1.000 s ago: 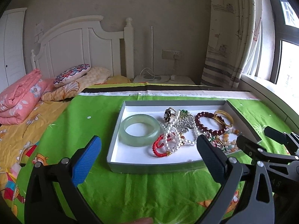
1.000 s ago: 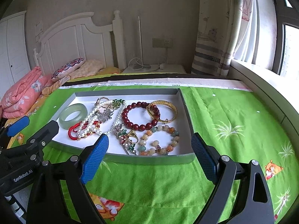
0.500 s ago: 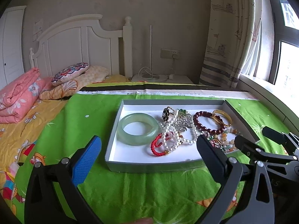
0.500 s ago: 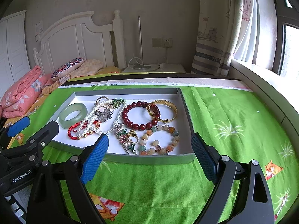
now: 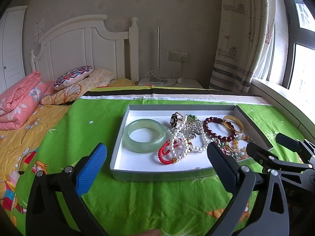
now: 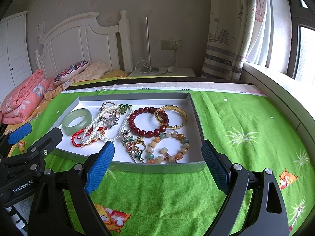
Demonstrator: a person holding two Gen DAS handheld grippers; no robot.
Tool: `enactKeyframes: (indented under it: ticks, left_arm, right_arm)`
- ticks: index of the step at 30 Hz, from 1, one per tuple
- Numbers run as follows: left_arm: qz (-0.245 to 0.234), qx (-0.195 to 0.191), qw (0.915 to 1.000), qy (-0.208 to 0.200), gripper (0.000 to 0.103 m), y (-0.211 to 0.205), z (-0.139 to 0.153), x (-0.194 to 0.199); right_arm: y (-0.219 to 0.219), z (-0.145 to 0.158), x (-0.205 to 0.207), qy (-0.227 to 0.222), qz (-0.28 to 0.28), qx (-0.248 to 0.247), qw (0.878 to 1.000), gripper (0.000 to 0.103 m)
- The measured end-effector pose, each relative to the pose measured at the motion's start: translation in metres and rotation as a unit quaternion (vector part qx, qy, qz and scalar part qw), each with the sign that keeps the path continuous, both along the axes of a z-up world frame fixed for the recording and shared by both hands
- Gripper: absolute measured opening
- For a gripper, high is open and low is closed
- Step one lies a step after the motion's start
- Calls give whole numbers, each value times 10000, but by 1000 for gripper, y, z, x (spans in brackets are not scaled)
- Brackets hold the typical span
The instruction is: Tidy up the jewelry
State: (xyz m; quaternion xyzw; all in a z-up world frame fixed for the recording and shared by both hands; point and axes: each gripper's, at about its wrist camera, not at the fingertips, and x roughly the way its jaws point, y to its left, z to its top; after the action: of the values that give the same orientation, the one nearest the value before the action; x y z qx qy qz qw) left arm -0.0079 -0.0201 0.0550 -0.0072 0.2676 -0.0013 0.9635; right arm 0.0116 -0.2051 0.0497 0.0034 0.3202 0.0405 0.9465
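Observation:
A grey tray with a white floor lies on the green bedspread and holds the jewelry. From its left come a jade bangle, a pearl string over a red cord bracelet, a dark red bead bracelet, a gold bangle and a pastel bead bracelet. A flower brooch with a ring lies near the front wall. My right gripper hangs open before the tray's right half. My left gripper hangs open before the jade bangle. Both are empty.
The green spread runs bare to the right of the tray, up to a window sill. Left of it lie a folded pink quilt and pillows on the yellow sheet. A white headboard and a nightstand stand behind.

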Motion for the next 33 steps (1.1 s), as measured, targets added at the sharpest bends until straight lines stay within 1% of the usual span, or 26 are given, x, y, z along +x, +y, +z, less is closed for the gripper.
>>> enactKeyframes:
  ticks: [19, 28, 33]
  left_arm:
    - [-52, 20, 10000, -37, 101, -5, -1, 0]
    - [-85, -30, 10000, -36, 101, -4, -1, -1]
    - [10, -86, 10000, -31, 101, -1, -1, 0]
  right_arm:
    - [0, 0, 1, 12, -20, -4, 10000, 86]
    - [1, 0, 0, 4, -21, 17, 10000, 86]
    - [1, 0, 0, -5, -4, 2, 10000, 86]
